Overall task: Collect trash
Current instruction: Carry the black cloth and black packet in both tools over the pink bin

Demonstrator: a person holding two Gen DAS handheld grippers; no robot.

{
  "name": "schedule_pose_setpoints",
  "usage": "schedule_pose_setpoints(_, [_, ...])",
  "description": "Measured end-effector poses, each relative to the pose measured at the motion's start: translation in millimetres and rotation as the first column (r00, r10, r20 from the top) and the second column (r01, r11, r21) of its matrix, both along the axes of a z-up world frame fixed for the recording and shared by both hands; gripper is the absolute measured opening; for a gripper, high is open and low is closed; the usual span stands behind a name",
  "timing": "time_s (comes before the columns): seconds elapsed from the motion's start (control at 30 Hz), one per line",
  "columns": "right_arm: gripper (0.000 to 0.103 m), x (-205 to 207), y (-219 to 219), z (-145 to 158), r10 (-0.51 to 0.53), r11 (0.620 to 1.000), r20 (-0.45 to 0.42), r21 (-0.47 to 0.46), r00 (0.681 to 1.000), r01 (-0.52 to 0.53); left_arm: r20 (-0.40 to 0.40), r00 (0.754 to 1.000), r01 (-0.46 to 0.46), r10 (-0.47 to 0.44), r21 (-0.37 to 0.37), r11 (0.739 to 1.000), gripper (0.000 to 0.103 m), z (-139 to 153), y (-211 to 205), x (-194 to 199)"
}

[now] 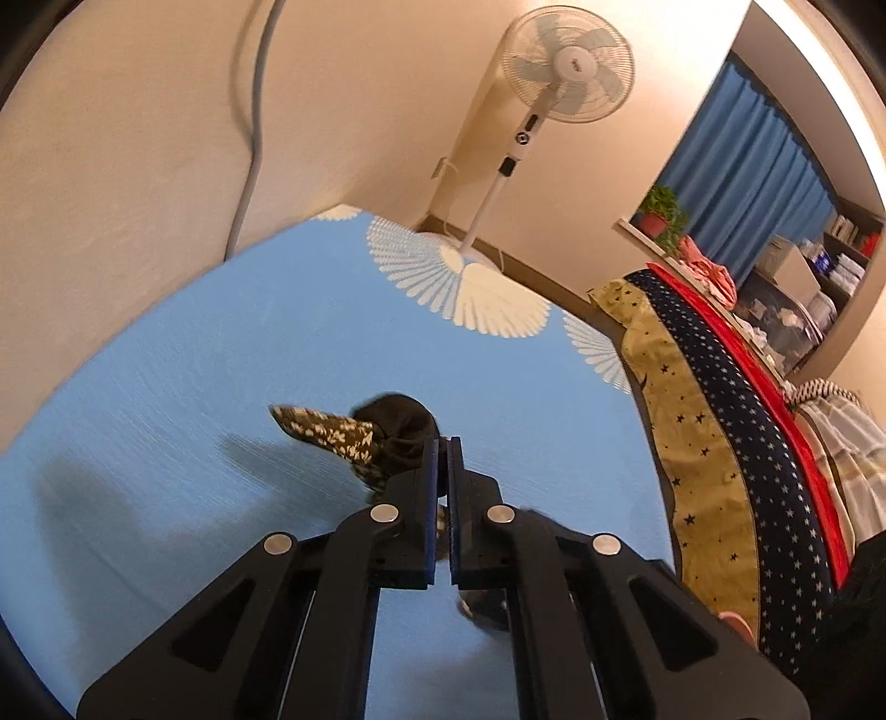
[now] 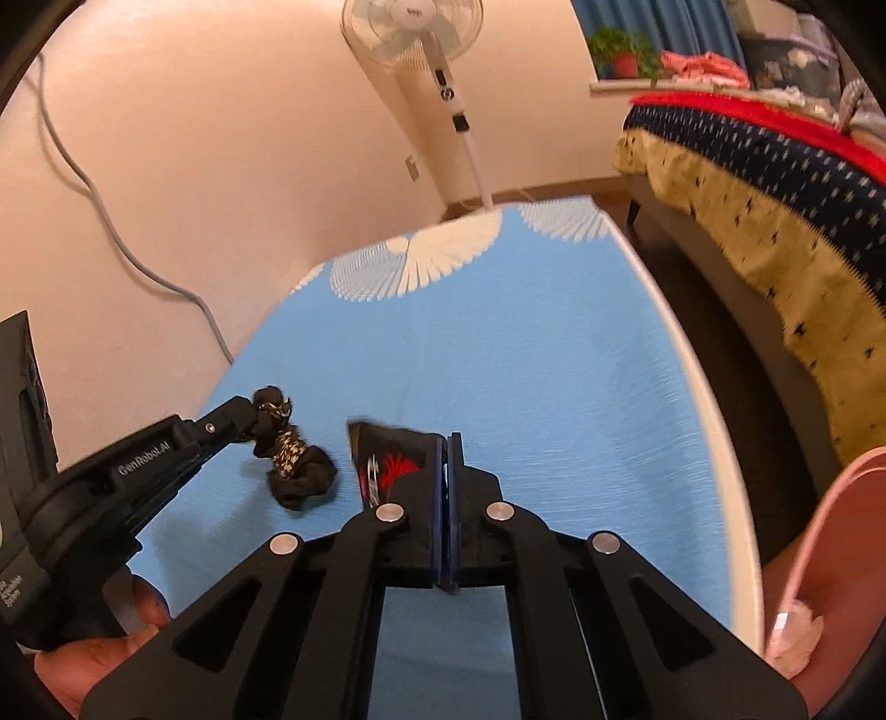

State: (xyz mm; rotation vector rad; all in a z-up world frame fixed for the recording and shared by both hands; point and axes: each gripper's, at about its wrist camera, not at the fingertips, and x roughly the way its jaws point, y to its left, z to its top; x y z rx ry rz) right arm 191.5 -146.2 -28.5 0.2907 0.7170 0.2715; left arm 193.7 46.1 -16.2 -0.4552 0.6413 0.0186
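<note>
Closest to my lens, the black linkage of my left gripper (image 1: 442,443) runs up to two blue-padded fingers (image 1: 429,498) drawn nearly together, with a twisted dark wrapper (image 1: 354,437) nipped at the tips. Its speckled end sticks out to the left, and the black crumpled part bunches just beyond the pads. It hangs just over the blue table cover (image 1: 194,387) and throws a shadow to the left.

From my right wrist view, the same left gripper (image 2: 252,412) reaches in from the left edge, my hand (image 2: 111,653) below it, and the wrapper (image 2: 293,465) dangles from its tip as a black lump with a speckled strip. Just right of it, my right gripper (image 2: 446,440) is also pinched narrow, its pads clamped on a flat black packet with red and white print (image 2: 387,459), which juts out to the left of the fingers above the table cover (image 2: 554,360).

Farther back, a grey cable (image 2: 111,232) trails down the cream wall on the left. A white standing fan (image 2: 412,33) rises beyond the far end of the table, by the white fan-shaped patterns printed on the cover. To the right stands a bed with a starry blue, yellow and red spread (image 2: 775,183), well apart from the table. A pink bin rim (image 2: 830,526) shows at the lower right edge, with a crumpled white scrap (image 2: 792,637) inside.
</note>
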Motion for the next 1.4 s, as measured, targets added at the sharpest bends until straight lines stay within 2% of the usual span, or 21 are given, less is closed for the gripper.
schedule_pose_setpoints(0.5, [0.002,-69.4,-29.7,46.5,-0.065,0.997,0.056,-0.031,0.996,0.067,0.038,0.995,0.084,-0.087,0.073,0.994,0.003,34.7,-27.5,-59.6])
schedule_pose_setpoints(0.93, [0.002,-121.0,-60.4,81.9,-0.113,0.992,0.129,-0.046,0.985,0.120,0.074,0.981,0.168,-0.180,0.140,0.976,0.003,58.2,-59.9,-111.4])
schedule_pose_setpoints(1.4, [0.002,-162.6,-113.9,98.4,-0.212,0.974,0.162,-0.051,0.964,0.223,0.087,0.961,0.246,-0.261,0.152,0.957,0.003,68.5,-96.6,-128.8])
